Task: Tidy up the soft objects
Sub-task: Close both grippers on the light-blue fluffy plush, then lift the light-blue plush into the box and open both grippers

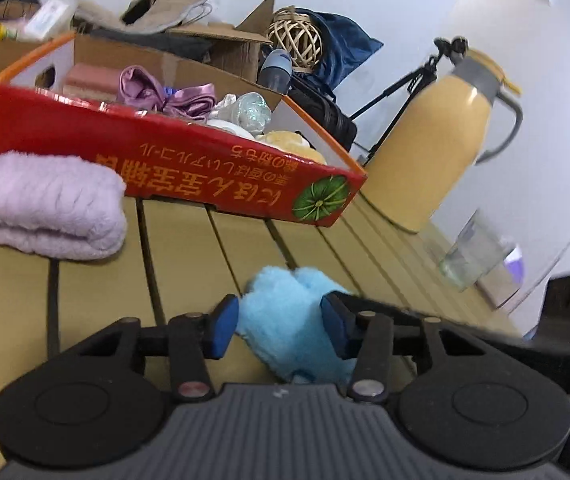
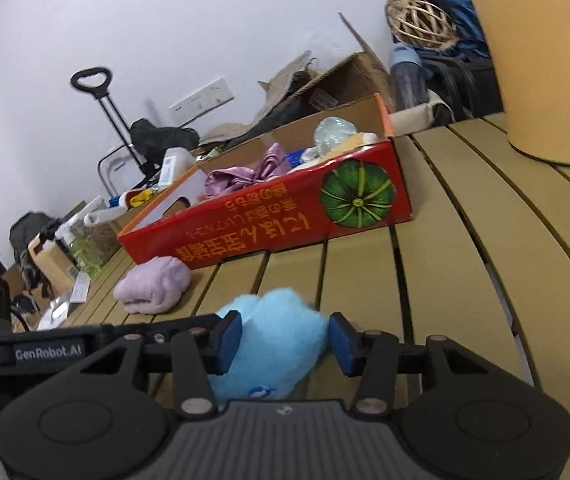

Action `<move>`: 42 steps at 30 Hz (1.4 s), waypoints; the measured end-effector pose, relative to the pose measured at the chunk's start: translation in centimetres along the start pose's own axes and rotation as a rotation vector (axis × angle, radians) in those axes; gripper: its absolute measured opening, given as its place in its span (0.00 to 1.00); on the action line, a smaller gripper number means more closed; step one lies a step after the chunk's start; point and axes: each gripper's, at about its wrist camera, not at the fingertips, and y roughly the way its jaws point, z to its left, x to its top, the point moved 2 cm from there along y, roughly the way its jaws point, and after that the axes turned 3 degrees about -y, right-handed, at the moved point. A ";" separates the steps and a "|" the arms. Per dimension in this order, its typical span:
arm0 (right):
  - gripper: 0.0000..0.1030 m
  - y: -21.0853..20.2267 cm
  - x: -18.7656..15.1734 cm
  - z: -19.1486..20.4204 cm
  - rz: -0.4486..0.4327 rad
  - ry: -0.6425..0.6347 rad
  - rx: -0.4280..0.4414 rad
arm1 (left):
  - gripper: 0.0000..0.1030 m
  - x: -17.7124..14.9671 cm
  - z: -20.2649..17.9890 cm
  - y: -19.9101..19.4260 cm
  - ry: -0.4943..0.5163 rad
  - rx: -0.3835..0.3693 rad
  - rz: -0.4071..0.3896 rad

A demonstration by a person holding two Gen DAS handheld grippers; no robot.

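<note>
A fluffy light-blue plush point(image 1: 285, 320) lies on the slatted tan table point(image 1: 189, 280). It sits between the blue pads of my left gripper point(image 1: 281, 326), whose jaws stand partly open around it. My right gripper point(image 2: 285, 338) also brackets the same blue plush point(image 2: 273, 332), pads at its sides. A folded lilac towel point(image 1: 45, 204) lies in front of the red cardboard box point(image 1: 173, 160); the towel also shows in the right wrist view point(image 2: 153, 286). The red box point(image 2: 269, 224) holds purple satin cloth point(image 1: 157, 92) and other soft items.
A tall yellow thermos jug point(image 1: 441, 140) stands right of the box, with a clear glass cup point(image 1: 473, 252) near the table edge. Cardboard boxes, a wicker ball point(image 1: 295, 38), bags and a trolley point(image 2: 113, 128) crowd the area behind the table.
</note>
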 end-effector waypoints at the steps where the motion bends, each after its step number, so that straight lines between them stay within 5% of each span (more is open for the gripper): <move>1: 0.45 0.0 0.0 0.1 0.000 -0.004 -0.001 | 0.42 -0.1 -0.2 -0.1 0.011 0.008 -0.007; 16: 0.42 -0.6 -0.4 -0.1 -0.015 0.023 0.028 | 0.43 -0.1 -0.6 -0.7 0.026 -0.009 -0.010; 24: 0.26 -1.4 0.0 1.7 -0.084 0.031 0.054 | 0.37 0.1 -0.7 -2.4 -0.043 -0.064 -0.077; 27: 0.27 -1.1 -0.1 2.2 -0.080 -0.001 0.023 | 0.39 -0.3 -0.5 -3.0 -0.006 0.007 -0.094; 30: 0.27 -1.5 -0.3 1.9 -0.098 0.000 -0.025 | 0.53 -0.5 0.5 -4.0 -0.002 0.060 -0.126; 35: 0.35 -3.3 -1.5 1.1 -0.125 0.084 -0.012 | 0.58 0.0 1.8 -2.9 -0.067 0.037 -0.087; 42: 0.36 -1.6 -1.7 0.9 -0.050 0.141 0.039 | 0.40 -0.3 1.1 -1.1 -0.083 -0.034 -0.004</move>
